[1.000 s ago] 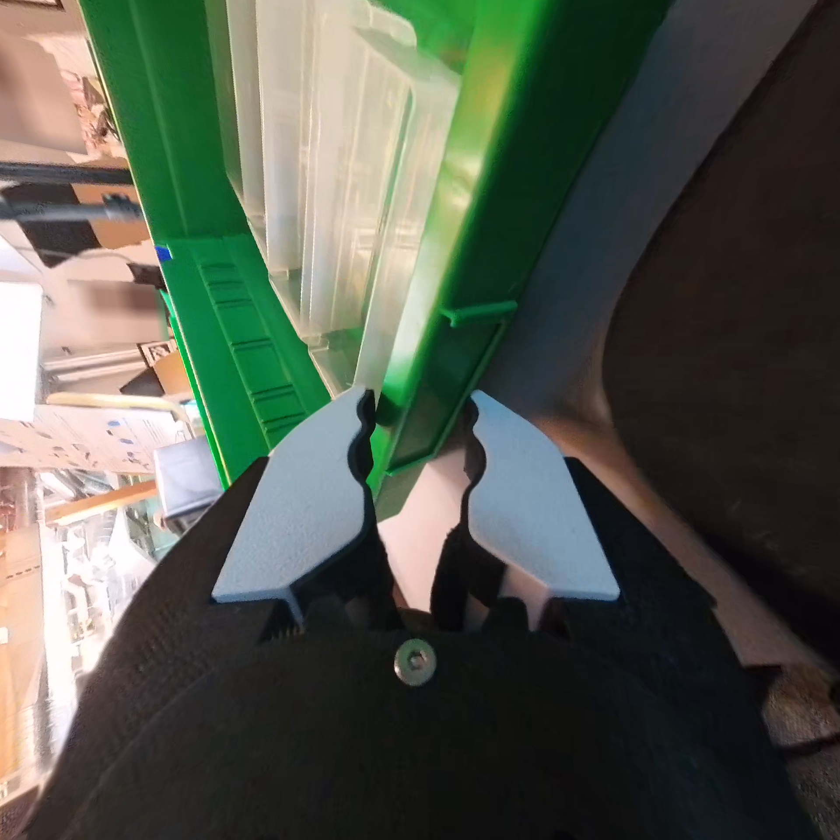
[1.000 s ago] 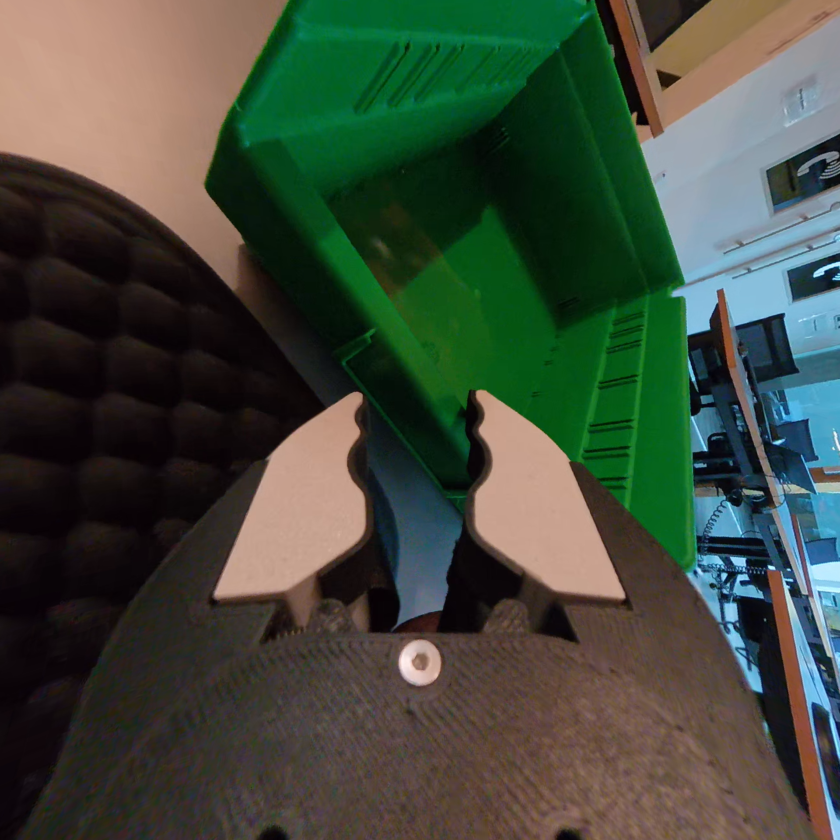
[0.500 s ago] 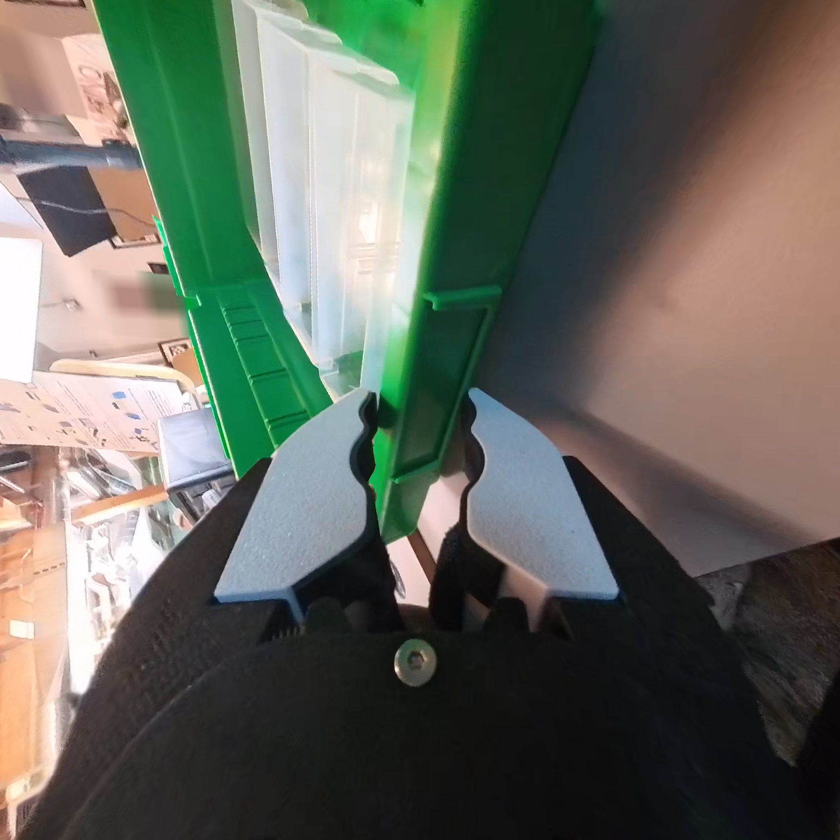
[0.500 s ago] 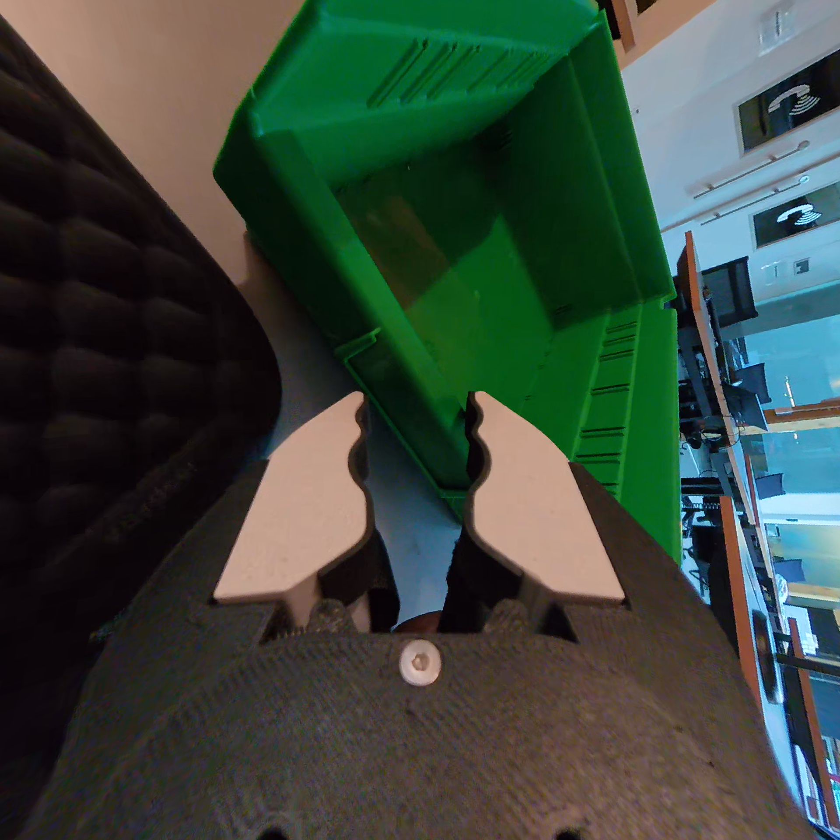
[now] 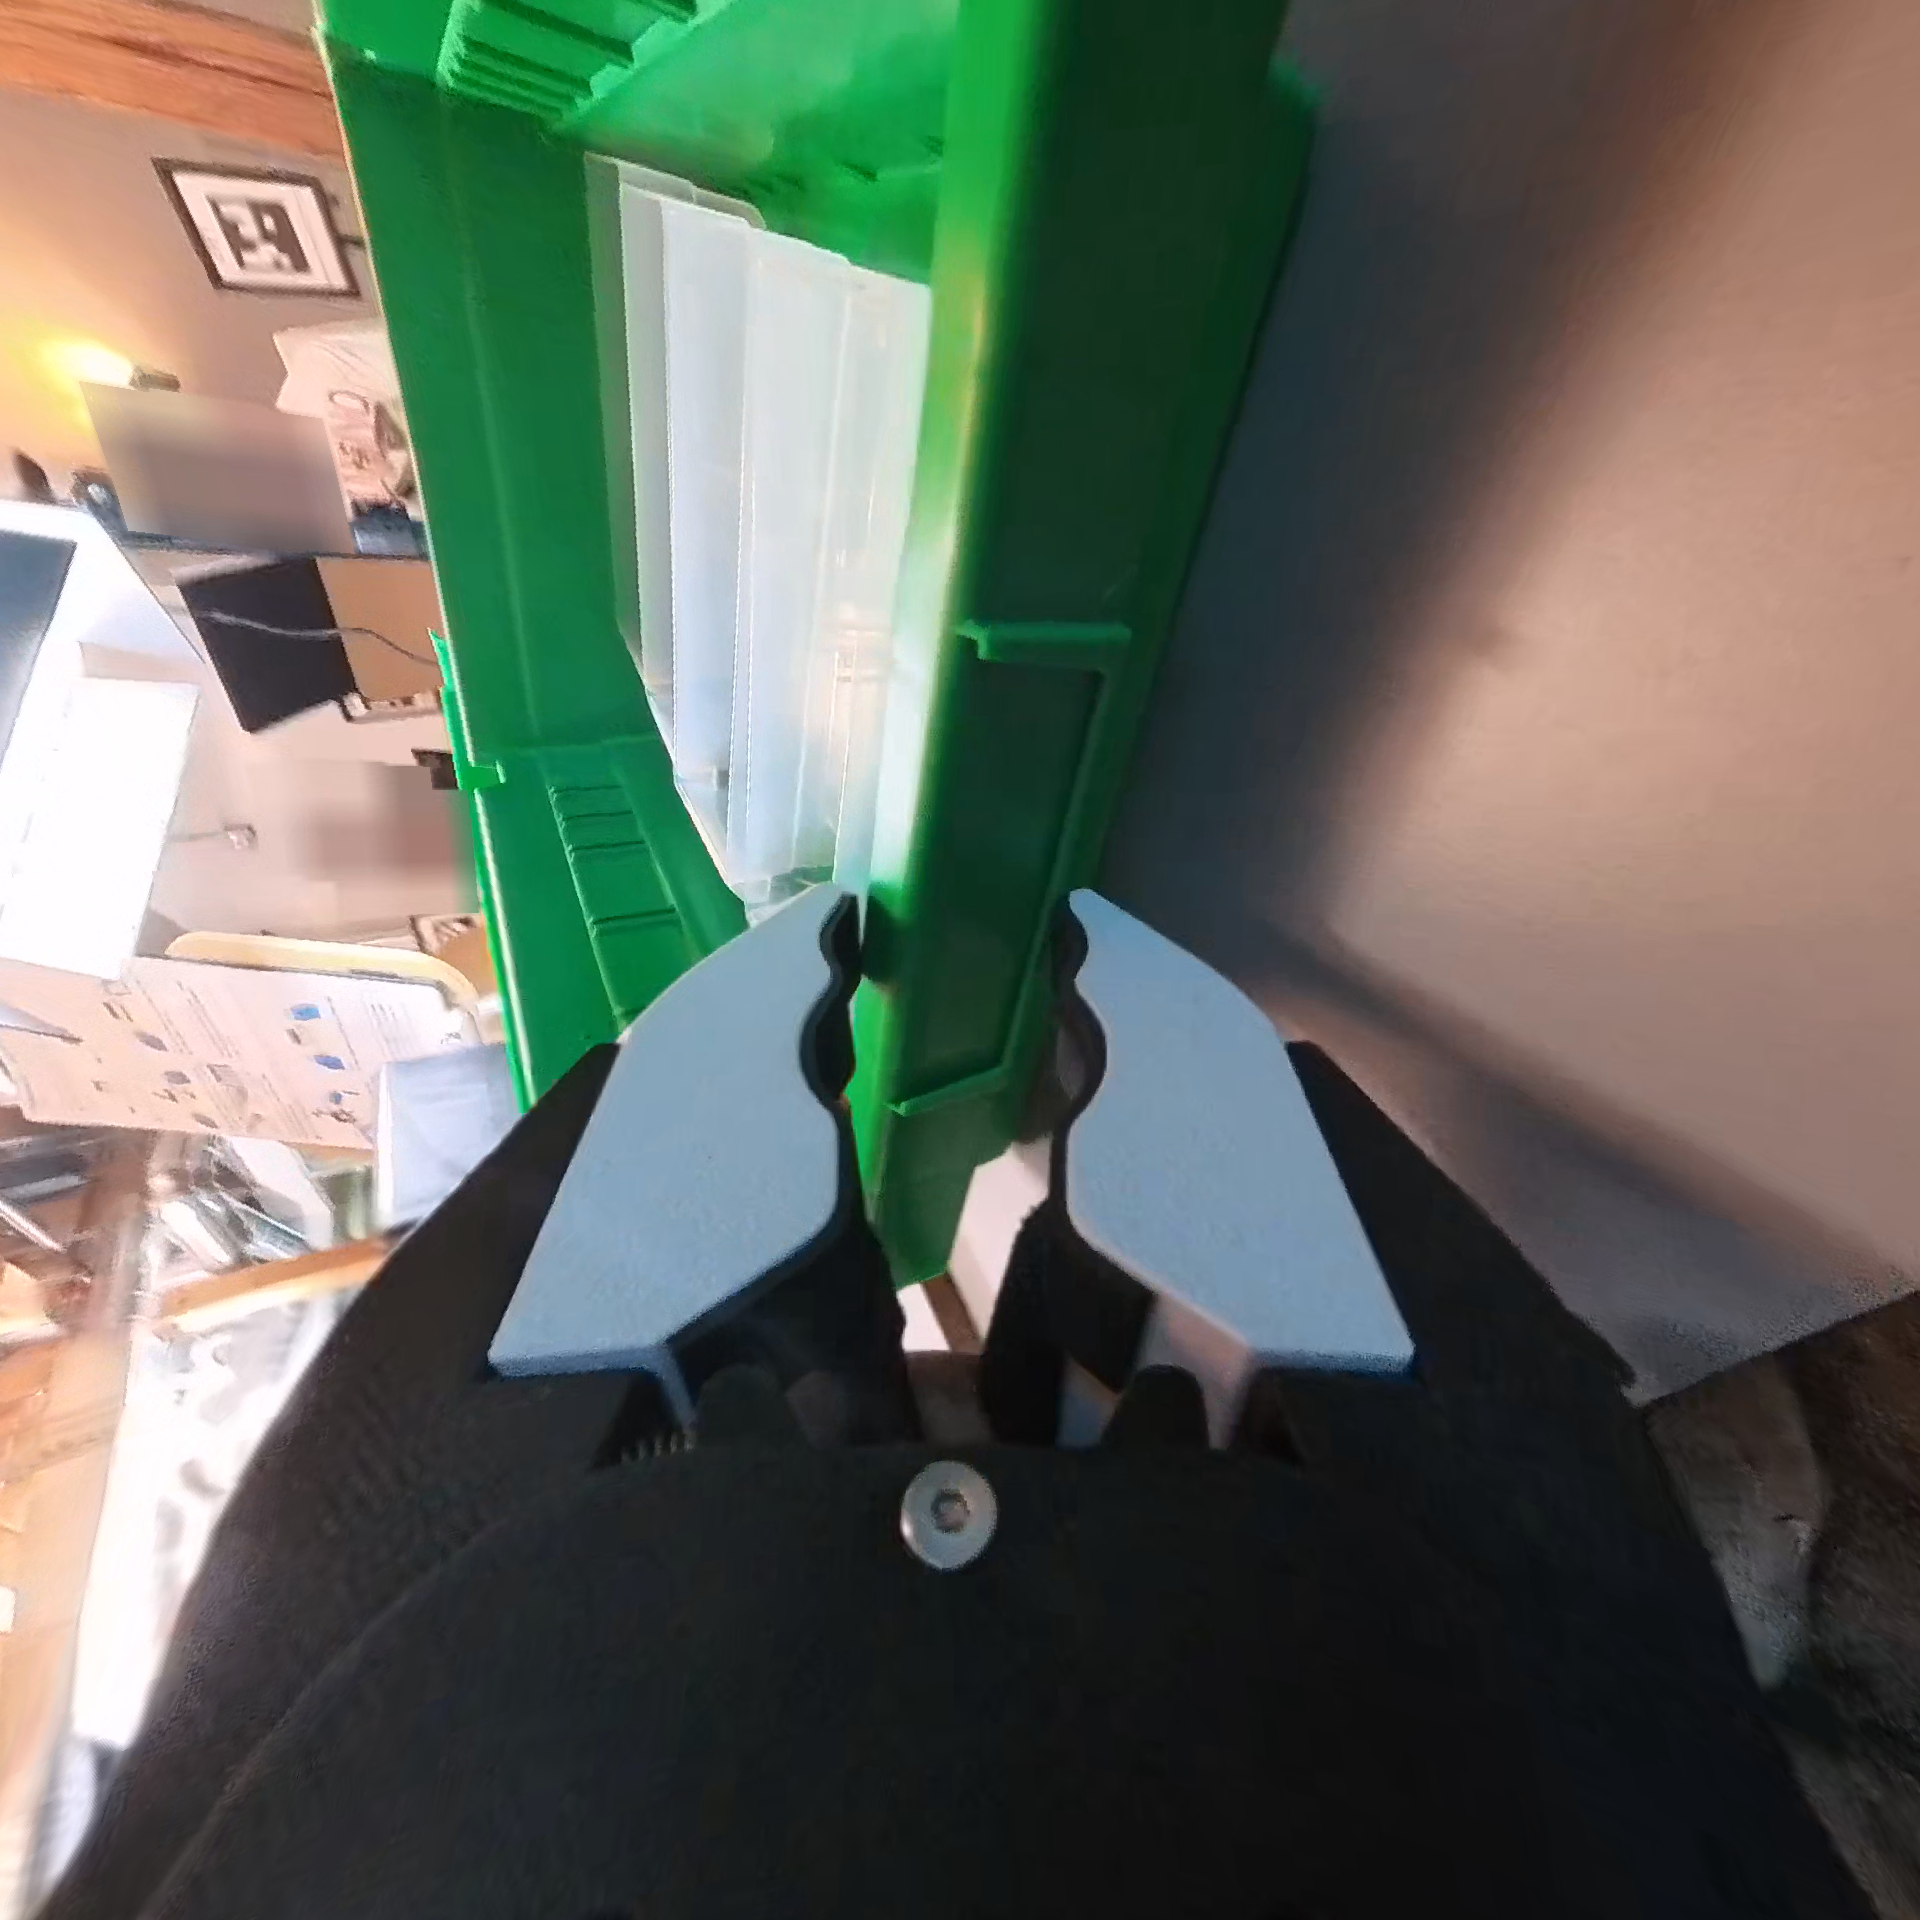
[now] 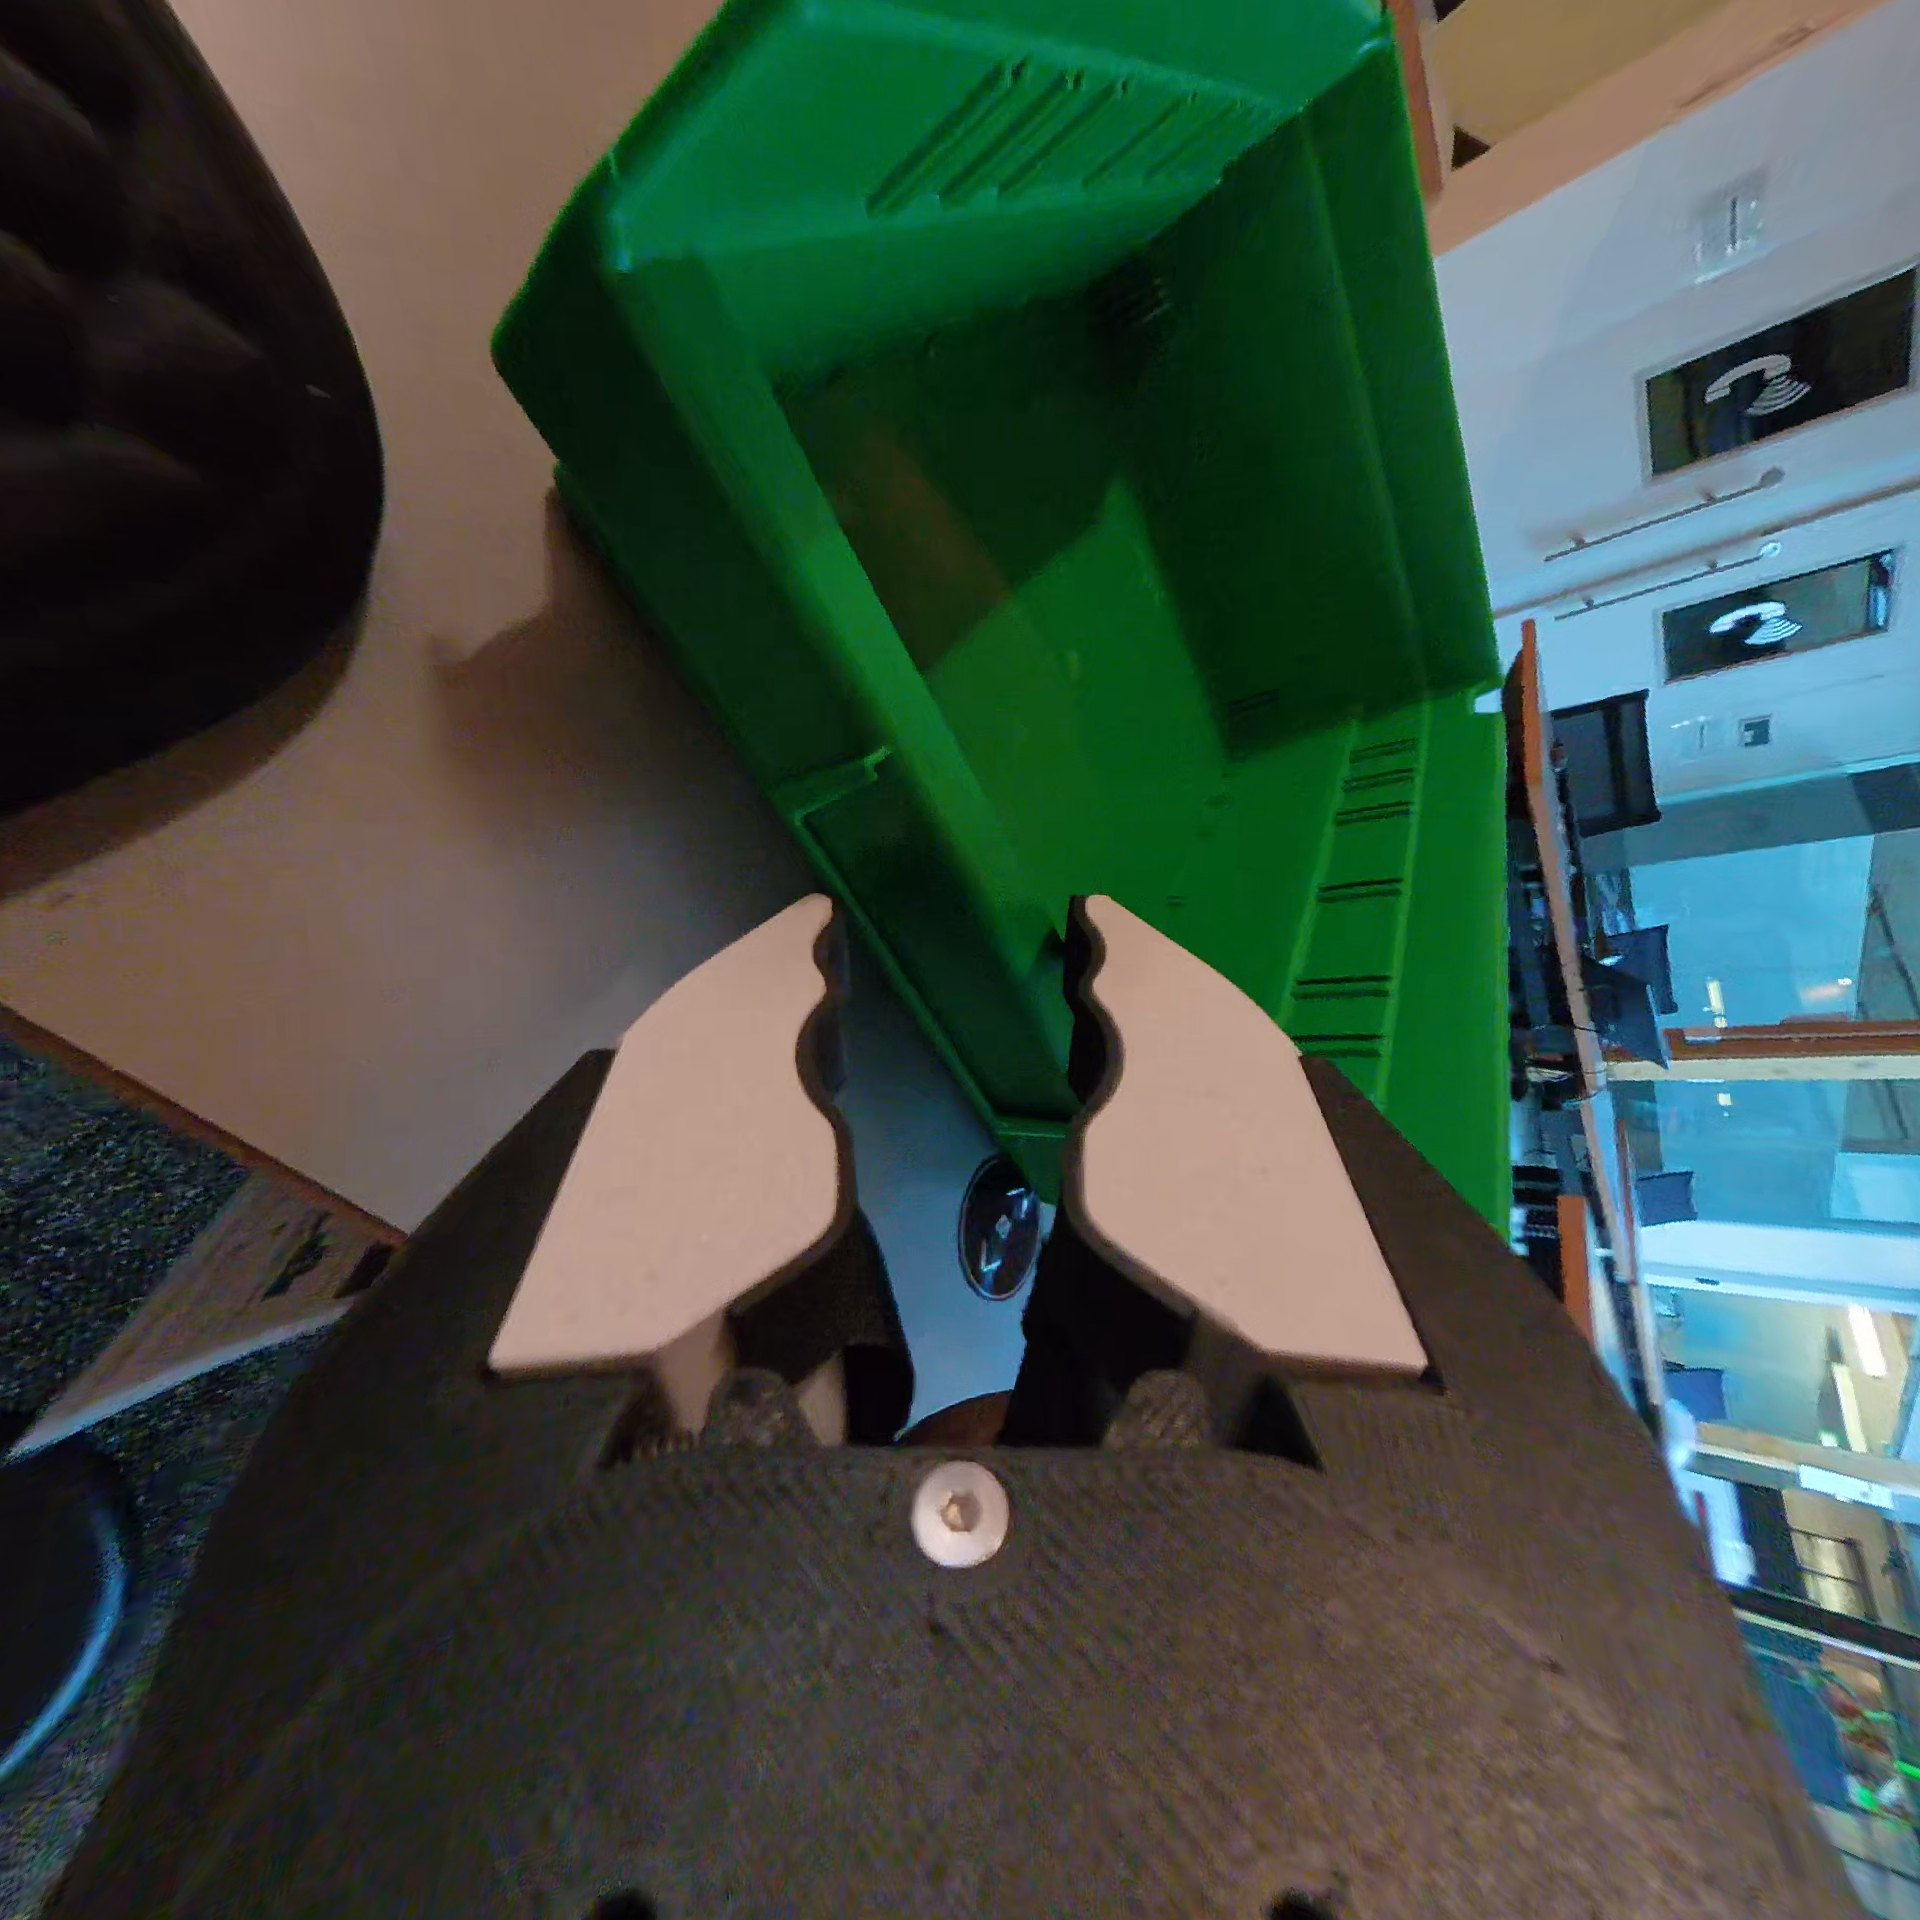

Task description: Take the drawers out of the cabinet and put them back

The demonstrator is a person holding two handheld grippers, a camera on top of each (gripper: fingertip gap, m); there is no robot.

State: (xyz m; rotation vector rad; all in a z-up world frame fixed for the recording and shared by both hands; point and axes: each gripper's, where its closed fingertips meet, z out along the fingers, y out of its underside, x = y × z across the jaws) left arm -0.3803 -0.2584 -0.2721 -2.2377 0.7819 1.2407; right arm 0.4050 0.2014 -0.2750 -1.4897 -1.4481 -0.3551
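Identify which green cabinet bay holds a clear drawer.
The bay facing the left hand-held gripper holds the translucent drawer; the empty bay facing the right hand-held gripper shows only green walls.

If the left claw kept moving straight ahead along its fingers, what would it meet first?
Nothing new: the left claw already straddles the green cabinet's wall, so it would likely just ride further along it.

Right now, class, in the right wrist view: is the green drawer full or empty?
Empty: the green drawer shows only its bare green floor and walls inside, held at its rim by the right hand-held gripper.
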